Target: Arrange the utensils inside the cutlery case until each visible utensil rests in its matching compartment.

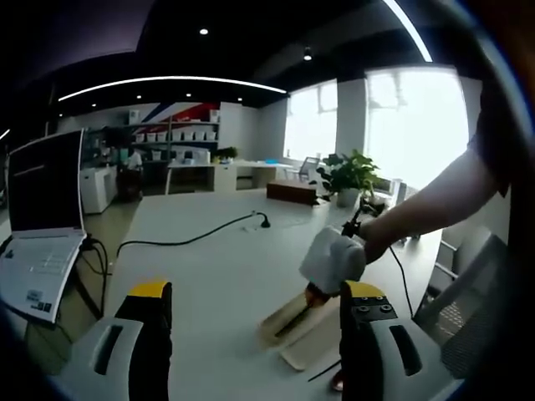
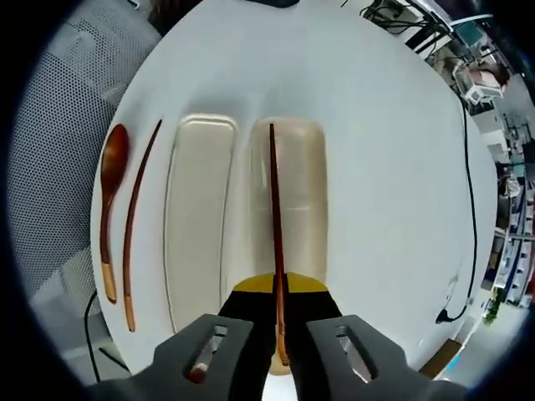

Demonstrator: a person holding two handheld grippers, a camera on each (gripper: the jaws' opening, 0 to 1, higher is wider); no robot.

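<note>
**Chopstick pinched over the case, one slip from rolling away**

The yellow-tipped fingers [image 2: 276,288] of the right gripper [image 2: 280,351] pinch the near end of a long dark reddish-brown wooden chopstick [image 2: 272,209], which runs straight forward over the right half of the pale beige two-part cutlery case [image 2: 201,209]; whether its far tip touches the case floor or hangs just above it, I cannot tell; the left gripper [image 1: 251,334] stands with its yellow-capped fingers [image 1: 150,291] spread wide and nothing between them, held above the white table [image 1: 217,251] and well away from the work.

The second dark wooden chopstick [image 2: 138,217] and the brown wooden spoon with a pale handle tip [image 2: 109,200] lie on the table just beside the left half of the case, outside it, so most of the task looks undone.

The risks, as I judge them: the grip sits at the very end of a thin round stick, so any tilt of the hand could swing the far tip out over the case rim; a release from height could let it bounce or roll across the shallow wall onto the table; a skewed landing could leave it propped on the rim rather than lying flat; the spoon and loose chopstick lie near the table edge, and a careless sweep for them could push them off.
</note>
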